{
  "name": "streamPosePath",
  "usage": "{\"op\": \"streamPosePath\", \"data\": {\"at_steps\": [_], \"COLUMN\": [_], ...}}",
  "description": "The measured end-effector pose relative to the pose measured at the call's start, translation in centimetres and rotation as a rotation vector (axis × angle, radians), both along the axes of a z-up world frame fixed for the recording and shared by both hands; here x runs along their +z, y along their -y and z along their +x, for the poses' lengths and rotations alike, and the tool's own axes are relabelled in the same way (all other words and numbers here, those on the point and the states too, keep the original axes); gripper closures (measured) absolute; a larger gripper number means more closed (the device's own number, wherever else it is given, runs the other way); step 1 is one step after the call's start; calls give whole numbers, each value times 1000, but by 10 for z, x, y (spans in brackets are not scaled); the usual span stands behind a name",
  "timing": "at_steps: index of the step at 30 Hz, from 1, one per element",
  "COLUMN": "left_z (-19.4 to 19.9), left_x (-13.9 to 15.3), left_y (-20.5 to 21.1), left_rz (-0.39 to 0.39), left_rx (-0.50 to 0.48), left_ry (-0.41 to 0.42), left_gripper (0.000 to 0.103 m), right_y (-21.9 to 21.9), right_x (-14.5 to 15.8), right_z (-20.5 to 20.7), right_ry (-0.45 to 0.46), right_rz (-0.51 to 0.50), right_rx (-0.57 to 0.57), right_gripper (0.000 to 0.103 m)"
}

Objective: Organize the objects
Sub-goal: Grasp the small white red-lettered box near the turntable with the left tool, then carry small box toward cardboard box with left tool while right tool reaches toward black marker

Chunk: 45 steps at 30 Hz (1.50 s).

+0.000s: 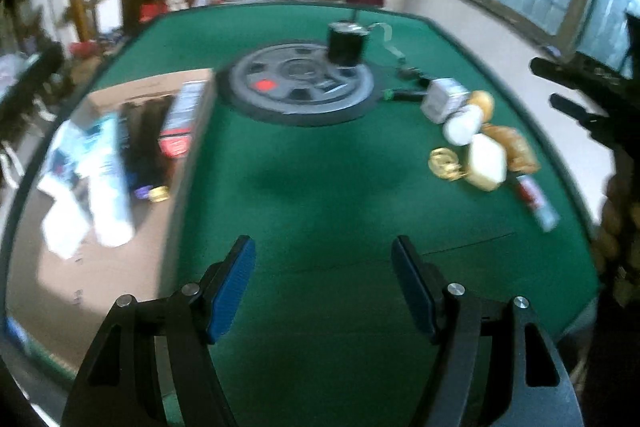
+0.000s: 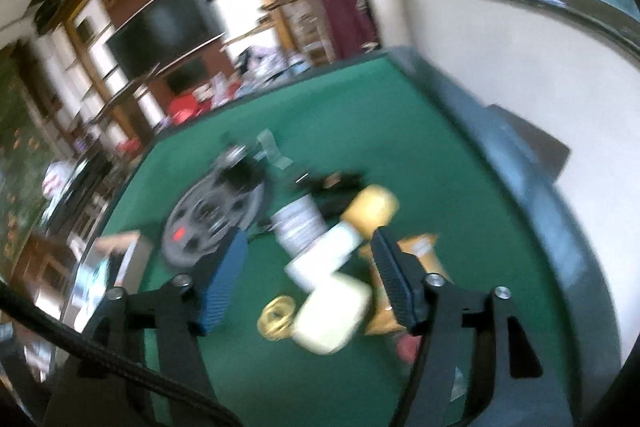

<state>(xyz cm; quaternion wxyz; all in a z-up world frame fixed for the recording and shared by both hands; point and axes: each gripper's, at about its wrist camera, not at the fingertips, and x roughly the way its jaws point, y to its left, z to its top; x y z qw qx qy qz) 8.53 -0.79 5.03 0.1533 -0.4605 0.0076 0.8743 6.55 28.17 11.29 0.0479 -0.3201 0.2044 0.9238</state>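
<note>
Right wrist view shows the pale cream blocky container (image 2: 334,311) lying on the green felt table (image 2: 460,187) at the near end of the clutter, just ahead between the right gripper (image 2: 308,279)'s open, empty fingers; the left gripper (image 1: 324,287), also open and empty, hangs well apart over bare felt.

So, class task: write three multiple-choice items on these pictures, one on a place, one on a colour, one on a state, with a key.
1. Where does the black cylinder stand?
A on the grey disc
B in the cardboard box
C on the floor

2. What colour is the table surface?
A red
B green
C white

3. How is the left claw?
A shut on a bottle
B open, nothing between its pads
C out of view

Key: A, it sits on the disc's far edge; B, green cloth covers it; B, only cloth shows between the blue pads.
</note>
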Motion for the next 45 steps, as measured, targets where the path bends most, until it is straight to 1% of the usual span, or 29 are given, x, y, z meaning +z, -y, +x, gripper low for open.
{"op": "streamPosePath", "data": {"at_steps": [2,4,7,10,12,13,15,17,21,24,27,28,29,30,31,33,35,40,45], "left_z": [-8,-19,-33,-52,-67,-77,-92,-109,-131,-141,-147,-148,-148,-147,-147,-142,-134,-107,-69], "left_x": [6,11,14,18,19,20,19,13,1,-9,-19,-23,-23,-23,-23,-19,-14,10,29], "left_y": [-12,-30,-53,-73,-86,-96,-112,-130,-164,-180,-189,-192,-193,-192,-191,-186,-180,-141,-88], "left_rz": [32,21,5,19,46,57,63,65,40,-8,-44,-45,-32,-24,-31,-10,-16,28,0], "left_rx": [-43,-79,-125,-164,-179,-181,-177,-180,-210,-250,-287,-304,-308,-300,-290,-288,-284,-244,-175], "left_ry": [8,6,-18,-41,-46,-55,-81,-88,-111,-130,-126,-112,-108,-108,-94,-101,-124,-161,-227], "left_gripper": [39,39,39,39,39,39,39,39,39,39,39,39,48,59,62,62,62,62,62], "right_y": [-23,-39,-53,-63,-72,-78,-85,-91,-91,-90,-90,-91,-91,-91,-90,-89,-88,-82,-74], "right_x": [-1,-4,-12,-25,-36,-43,-51,-55,-53,-52,-54,-54,-55,-55,-56,-57,-58,-58,-61], "right_z": [-7,-13,-18,-14,-10,-10,-11,-10,-8,-11,-13,-14,-14,-16,-17,-17,-19,-21,-24], "right_ry": [-9,-16,-23,-39,-36,-20,6,15,15,22,29,30,33,36,37,43,51,58,73], "right_rz": [-40,-71,-85,-113,-149,-183,-238,-288,-280,-280,-274,-273,-271,-271,-270,-263,-259,-233,-213], "right_rx": [-38,-67,-89,-96,-112,-119,-126,-123,-127,-119,-115,-115,-115,-115,-114,-118,-115,-93,-67], "right_gripper": [36,36,36,36,36,36,36,36,36,36,36,36,36,36,36,36,36,36,36]}}
